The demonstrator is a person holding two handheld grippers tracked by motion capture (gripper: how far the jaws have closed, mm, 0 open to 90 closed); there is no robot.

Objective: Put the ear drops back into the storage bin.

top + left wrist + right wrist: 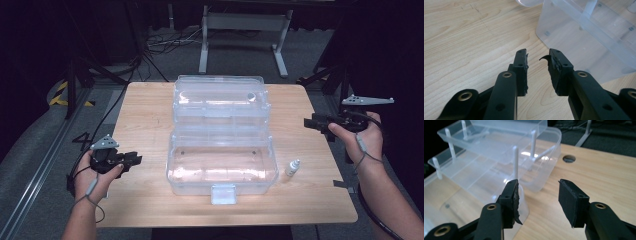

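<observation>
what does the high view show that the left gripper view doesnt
High view alone: the open lid of the clear box, a small white bottle on the table right of the box, the latch at the box's front, the right gripper held off the table's right edge, both forearms, and the floor with cables. Left gripper view alone: the worn pads of the left gripper seen close, open, with nothing between them. Both: the wooden table, a wall of the box and the left gripper.

Clear glossy plastic box [220,165]; matt wood-grain table [145,115].
</observation>
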